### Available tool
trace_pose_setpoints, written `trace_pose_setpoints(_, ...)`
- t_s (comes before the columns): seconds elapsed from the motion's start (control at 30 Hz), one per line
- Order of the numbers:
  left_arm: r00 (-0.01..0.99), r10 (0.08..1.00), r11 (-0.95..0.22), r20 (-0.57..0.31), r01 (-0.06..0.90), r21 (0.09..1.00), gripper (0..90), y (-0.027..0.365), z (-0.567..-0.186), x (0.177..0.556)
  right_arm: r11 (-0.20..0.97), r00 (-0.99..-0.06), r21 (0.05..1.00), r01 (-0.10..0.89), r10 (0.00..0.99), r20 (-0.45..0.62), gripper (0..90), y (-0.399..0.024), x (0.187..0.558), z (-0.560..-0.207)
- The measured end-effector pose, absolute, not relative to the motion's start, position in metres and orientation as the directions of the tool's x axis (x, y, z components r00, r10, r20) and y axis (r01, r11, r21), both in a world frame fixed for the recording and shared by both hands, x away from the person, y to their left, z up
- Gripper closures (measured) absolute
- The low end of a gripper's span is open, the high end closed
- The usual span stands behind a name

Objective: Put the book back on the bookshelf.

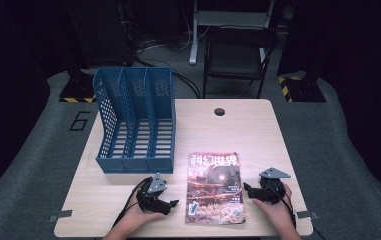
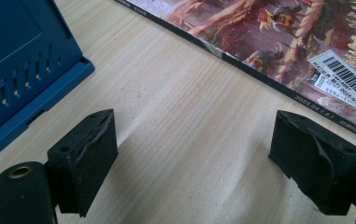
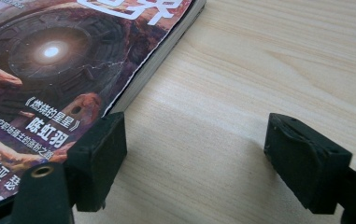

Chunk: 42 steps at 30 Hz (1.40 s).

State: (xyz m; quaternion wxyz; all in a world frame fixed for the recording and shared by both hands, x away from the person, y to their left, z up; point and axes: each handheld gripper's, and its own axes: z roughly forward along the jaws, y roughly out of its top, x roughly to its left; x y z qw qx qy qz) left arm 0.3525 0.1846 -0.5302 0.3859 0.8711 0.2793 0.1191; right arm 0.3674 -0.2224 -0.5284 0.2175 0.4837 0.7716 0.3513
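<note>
High view showed me the magazine [image 1: 214, 188] lying flat, cover up, on the near part of the table [image 1: 243, 130], between my two claws and just right of the blue file rack [image 1: 135, 120], which stood well clear of it. I judged it light but floppy: a thin glued-spine issue that would sag if lifted by one corner, with a glossy cover likely to slide on the wood rather than rise. The best hold, I reckoned, was along a long edge, where a pad could slip under the pages while the other pressed on the cover; the spine side looked stiffer than the open side.

The left claw [image 1: 165, 202] lay on the table just left of the magazine, jaws spread wide with nothing between them. In the left gripper view its pads [image 2: 88, 156] stood apart over bare wood, the magazine's edge [image 2: 278, 42] running across beyond them.

The right claw [image 1: 252, 192] sat just right of the magazine, also spread and empty. In the right gripper view one pad [image 3: 98, 156] stood right against the magazine's page edge [image 3: 49, 60]; whether it touched I couldn't tell.
</note>
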Motion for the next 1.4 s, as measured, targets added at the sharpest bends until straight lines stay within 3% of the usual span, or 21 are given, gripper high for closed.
trace_pose_setpoints(0.23,0.817,0.576,-0.56,0.005,0.39,0.731,14.9,0.184,-0.529,0.354,0.284,-0.446,0.763,0.581,0.895,0.006,31.3,-0.221,0.363,-0.528)
trace_pose_setpoints(0.4,0.815,0.58,-0.551,0.001,0.392,0.737,14.9,0.183,-0.53,0.354,0.282,-0.443,0.764,0.58,0.896,0.006,32.3,-0.221,0.363,-0.528)
trace_pose_setpoints(0.63,0.807,0.591,-0.547,-0.001,0.402,0.735,15.1,0.183,-0.53,0.354,0.283,-0.458,0.771,0.57,0.889,0.012,45.5,-0.222,0.363,-0.528)
trace_pose_setpoints(0.93,0.793,0.609,-0.525,-0.017,0.419,0.741,22.7,0.185,-0.528,0.355,0.209,-0.405,0.776,0.595,0.912,0.064,57.1,-0.23,0.361,-0.519)
trace_pose_setpoints(1.13,0.778,0.621,-0.489,-0.095,0.479,0.729,26.8,0.181,-0.523,0.355,0.14,-0.39,0.775,0.617,0.909,0.147,57.3,-0.23,0.356,-0.506)
trace_pose_setpoints(1.4,0.745,0.652,-0.45,-0.14,0.529,0.719,30.8,0.168,-0.508,0.356,0.207,-0.415,0.742,0.638,0.904,0.105,47.1,-0.209,0.351,-0.491)
